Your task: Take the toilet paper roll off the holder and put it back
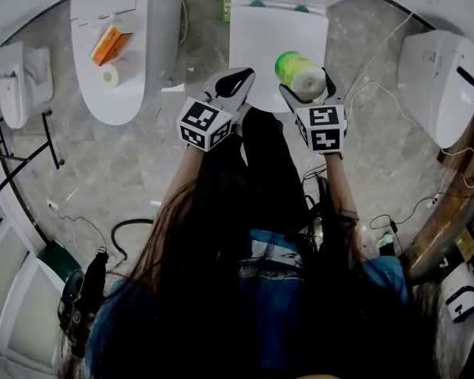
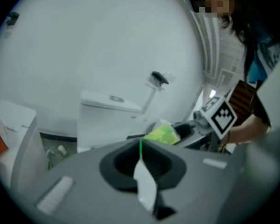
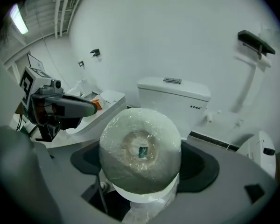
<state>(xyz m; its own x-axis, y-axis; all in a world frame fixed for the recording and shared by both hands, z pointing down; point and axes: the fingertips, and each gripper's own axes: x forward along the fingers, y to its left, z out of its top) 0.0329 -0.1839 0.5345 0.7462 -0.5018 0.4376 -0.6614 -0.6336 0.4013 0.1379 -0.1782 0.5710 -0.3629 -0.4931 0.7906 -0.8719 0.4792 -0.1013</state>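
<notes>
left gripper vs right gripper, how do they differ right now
The left gripper is empty, while the right gripper holds the wrapped toilet paper roll. The left gripper's jaws are together; the right gripper's jaws are spread around the roll. Both point toward the closed white toilet.

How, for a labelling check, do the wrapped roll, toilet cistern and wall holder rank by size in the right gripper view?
1. wrapped roll, though nearest the camera.
2. toilet cistern.
3. wall holder.
</notes>
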